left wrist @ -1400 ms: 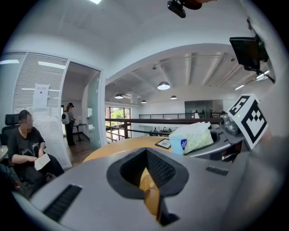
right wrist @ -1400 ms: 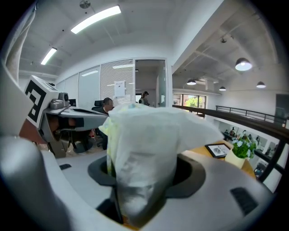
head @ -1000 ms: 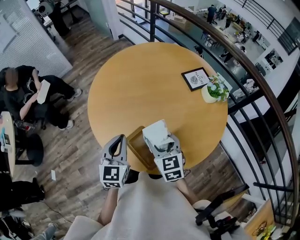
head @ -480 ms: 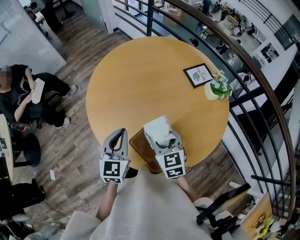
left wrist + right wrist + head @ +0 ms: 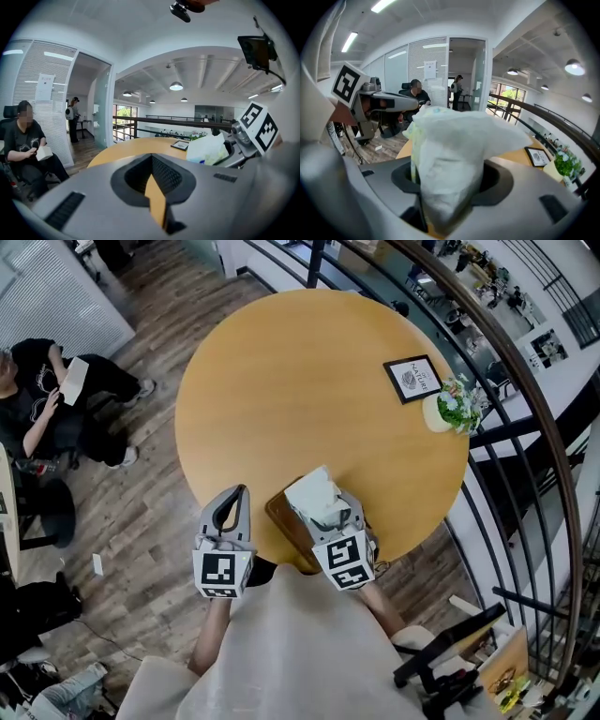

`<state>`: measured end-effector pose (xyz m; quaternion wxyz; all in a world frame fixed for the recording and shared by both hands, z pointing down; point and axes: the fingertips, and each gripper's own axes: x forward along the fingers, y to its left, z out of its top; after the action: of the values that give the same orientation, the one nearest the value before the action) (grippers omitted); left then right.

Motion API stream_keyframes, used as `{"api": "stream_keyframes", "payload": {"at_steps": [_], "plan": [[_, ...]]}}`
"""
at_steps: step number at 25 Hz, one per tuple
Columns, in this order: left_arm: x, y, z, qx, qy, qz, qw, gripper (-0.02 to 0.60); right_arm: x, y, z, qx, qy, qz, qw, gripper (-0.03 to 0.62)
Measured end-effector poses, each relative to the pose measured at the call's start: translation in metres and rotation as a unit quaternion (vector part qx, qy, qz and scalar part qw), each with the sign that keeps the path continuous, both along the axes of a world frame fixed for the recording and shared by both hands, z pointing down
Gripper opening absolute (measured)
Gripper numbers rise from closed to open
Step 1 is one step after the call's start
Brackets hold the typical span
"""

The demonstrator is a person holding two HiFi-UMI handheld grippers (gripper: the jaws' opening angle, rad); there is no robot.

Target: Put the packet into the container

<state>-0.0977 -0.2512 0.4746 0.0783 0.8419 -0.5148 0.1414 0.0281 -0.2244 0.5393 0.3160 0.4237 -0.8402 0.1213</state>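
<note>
Right gripper (image 5: 330, 519) is clamped on the white packet (image 5: 315, 495), which it holds over the brown container (image 5: 284, 525) at the near rim of the round table (image 5: 300, 390); left gripper (image 5: 240, 495) sits just left of the container, jaws together, nothing between them.

Soft, crumpled white packet (image 5: 450, 154), faint yellow-green and blue print along one edge. Pinched at its lower end between the jaws of the right gripper (image 5: 321, 514), loose top flaring upward. Poised over the brown rectangular container (image 5: 280, 519); touching it or not, cannot tell. Container low, open-topped, at the near edge of the round worktop (image 5: 281, 399), partly hidden beneath the packet.
</note>
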Motion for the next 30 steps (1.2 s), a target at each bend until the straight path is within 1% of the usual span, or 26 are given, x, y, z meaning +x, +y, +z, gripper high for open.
{"api": "stream_keyframes", "payload": {"at_steps": [4,7,12,17,21,26,28,30], "plan": [[-0.009,0.001,0.004,-0.001,0.0,-0.014,0.9999,0.005,-0.005,0.015,0.017,-0.012,0.048,-0.047,0.998,0.264],[-0.012,0.005,0.006,-0.003,0.007,-0.02,0.9998,0.005,-0.007,0.03,0.027,-0.028,0.057,-0.066,0.996,0.264],[-0.012,0.01,0.007,-0.004,0.017,-0.025,0.9995,0.005,-0.009,0.05,0.042,-0.06,0.055,-0.075,0.994,0.264],[-0.013,0.015,0.006,0.0,0.024,-0.029,0.9993,0.005,-0.012,0.05,0.059,-0.086,0.065,-0.08,0.991,0.264],[-0.013,0.015,0.003,0.002,0.03,-0.033,0.999,0.005,-0.008,0.045,0.079,-0.122,0.062,-0.069,0.988,0.264],[-0.018,0.015,0.002,0.002,0.032,-0.041,0.9987,0.005,-0.01,0.042,0.111,-0.165,0.088,-0.082,0.979,0.264],[-0.018,0.016,0.001,0.002,0.034,-0.042,0.9985,0.005,-0.01,0.041,0.122,-0.175,0.121,-0.093,0.973,0.264],[-0.017,0.017,0.001,0.001,0.036,-0.042,0.9985,0.005,-0.01,0.041,0.129,-0.193,0.151,-0.106,0.964,0.264]]}}
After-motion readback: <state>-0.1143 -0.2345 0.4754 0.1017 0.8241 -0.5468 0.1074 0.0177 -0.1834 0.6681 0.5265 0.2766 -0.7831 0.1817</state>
